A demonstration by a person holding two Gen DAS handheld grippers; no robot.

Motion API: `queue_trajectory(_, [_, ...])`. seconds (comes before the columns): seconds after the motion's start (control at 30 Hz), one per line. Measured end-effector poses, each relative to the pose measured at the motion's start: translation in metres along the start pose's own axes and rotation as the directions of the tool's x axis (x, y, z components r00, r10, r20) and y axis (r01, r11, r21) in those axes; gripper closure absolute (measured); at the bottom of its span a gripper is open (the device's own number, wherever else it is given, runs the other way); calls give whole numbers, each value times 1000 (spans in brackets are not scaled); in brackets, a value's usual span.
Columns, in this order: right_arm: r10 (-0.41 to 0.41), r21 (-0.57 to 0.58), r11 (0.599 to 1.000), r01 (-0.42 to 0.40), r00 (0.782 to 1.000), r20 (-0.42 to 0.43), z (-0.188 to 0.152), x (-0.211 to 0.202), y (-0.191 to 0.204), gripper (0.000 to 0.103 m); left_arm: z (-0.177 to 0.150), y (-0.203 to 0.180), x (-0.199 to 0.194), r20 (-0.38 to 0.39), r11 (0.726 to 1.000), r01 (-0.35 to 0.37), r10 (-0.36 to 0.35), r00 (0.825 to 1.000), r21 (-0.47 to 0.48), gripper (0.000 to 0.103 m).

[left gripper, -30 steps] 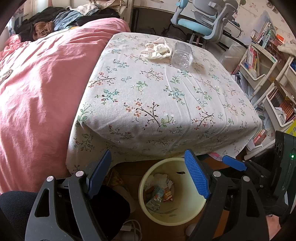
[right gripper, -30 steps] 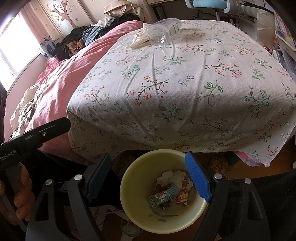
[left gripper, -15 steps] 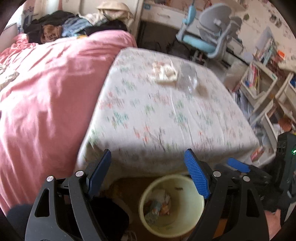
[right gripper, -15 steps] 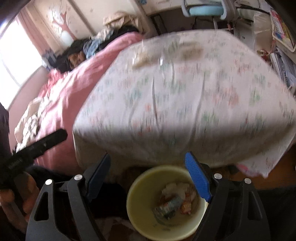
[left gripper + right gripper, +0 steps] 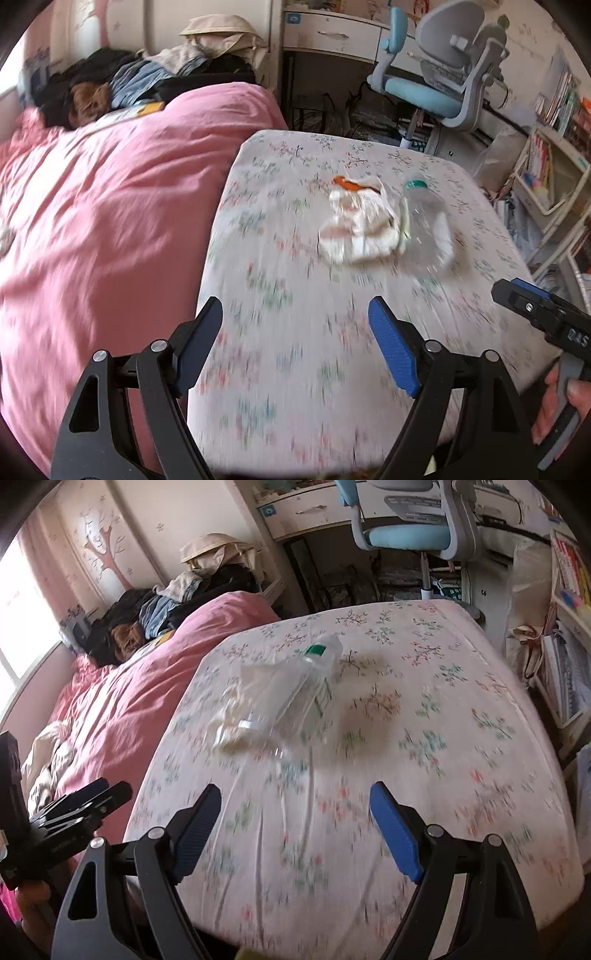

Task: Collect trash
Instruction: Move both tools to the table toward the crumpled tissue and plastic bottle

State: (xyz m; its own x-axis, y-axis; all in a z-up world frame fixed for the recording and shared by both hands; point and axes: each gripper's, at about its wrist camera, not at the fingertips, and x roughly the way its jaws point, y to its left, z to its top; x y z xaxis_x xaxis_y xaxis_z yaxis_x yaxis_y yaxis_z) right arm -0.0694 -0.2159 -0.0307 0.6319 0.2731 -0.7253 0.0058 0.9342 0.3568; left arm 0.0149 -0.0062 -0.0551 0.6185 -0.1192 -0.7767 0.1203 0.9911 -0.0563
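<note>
No writing is legible; the yellow bin has dropped from view — bottle (image 5: 295, 698) and tissue (image 5: 358, 225) closer, both grippers' jaws wide, empty.

No legible text, all lettering blurred

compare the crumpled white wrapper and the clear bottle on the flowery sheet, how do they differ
The crumpled white wrapper is opaque, soft and shapeless; the clear bottle is see-through and keeps a firm, long shape. The wrapper has an orange bit at its far edge; the bottle has a green cap. In the left wrist view the wrapper lies left of the bottle. Both lie side by side on the floral sheet, with neither tool holding them.
</note>
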Motion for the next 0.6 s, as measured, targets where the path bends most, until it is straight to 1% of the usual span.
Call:
queue_trajectory(0.07, [21, 22, 1000, -21, 1000, -3, 6, 10, -3, 24, 13, -7, 21, -14, 1000, -9, 9, 1000, 25, 25])
queue_trajectory(0.1, [44, 45, 998, -44, 999, -5, 10, 15, -6, 24, 19, -10, 31, -21, 999, -8, 9, 1000, 34, 25])
queue_trajectory(0.23, [89, 85, 992, -89, 996, -2, 29, 32, -6, 24, 37, -28, 59, -25, 996, 19, -17, 1000, 90, 25])
queue_trajectory(0.33, [116, 116, 987, -115, 993, -5, 45, 51, -7, 24, 51, -46, 75, -5, 986, 7, -7, 1000, 168, 25])
queue_trajectory(0.37, [126, 128, 984, -123, 992, -11, 50, 58, -8, 24, 55, -49, 78, -2, 983, 9, -9, 1000, 181, 25])
queue_trajectory(0.43, [147, 150, 979, -141, 989, -30, 56, 72, -7, 24, 62, -56, 88, -2, 976, 15, -15, 1000, 216, 25])
queue_trajectory(0.5, [162, 167, 974, -152, 985, -51, 60, 83, -9, 23, 66, -65, 98, -8, 964, 6, -4, 1000, 265, 25])
queue_trajectory(0.53, [167, 177, 972, -154, 984, -60, 62, 89, -11, 23, 67, -67, 103, -11, 959, 0, 3, 1000, 283, 29])
queue_trajectory(0.57, [171, 182, 971, -156, 983, -68, 63, 92, -11, 23, 69, -69, 107, -19, 956, 4, 2, 1000, 294, 34])
queue_trajectory(0.6, [180, 194, 968, -162, 980, -80, 64, 97, -13, 23, 71, -68, 112, -41, 956, 26, -15, 999, 294, 54])
